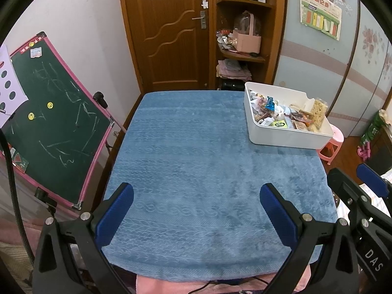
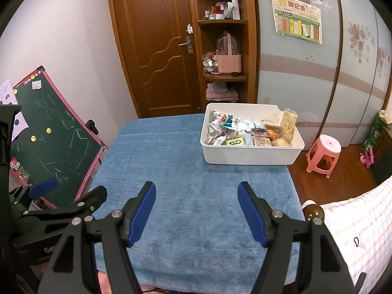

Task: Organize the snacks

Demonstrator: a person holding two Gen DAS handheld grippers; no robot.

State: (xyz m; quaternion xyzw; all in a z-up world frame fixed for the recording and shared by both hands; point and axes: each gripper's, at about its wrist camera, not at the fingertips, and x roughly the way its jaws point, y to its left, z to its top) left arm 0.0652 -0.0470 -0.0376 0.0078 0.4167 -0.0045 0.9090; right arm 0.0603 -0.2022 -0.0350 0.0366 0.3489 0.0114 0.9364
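Beyond right tongs [image 2: 196, 191]: snack bin [image 2: 252, 156].

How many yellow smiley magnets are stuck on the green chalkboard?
2. One magnet sits near the middle of the chalkboard; the other magnet is lower and to its left. The paper sheet over the board's corner may hide more.

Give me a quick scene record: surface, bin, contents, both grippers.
surface: blue cloth over the table, bare except for the bin
bin: white bin at the far right of the cloth
contents: mixed snacks, loosely piled; a clear bag stands upright at the bin's right end
left gripper: open, empty, above the near edge
right gripper: open, empty, above the near edge
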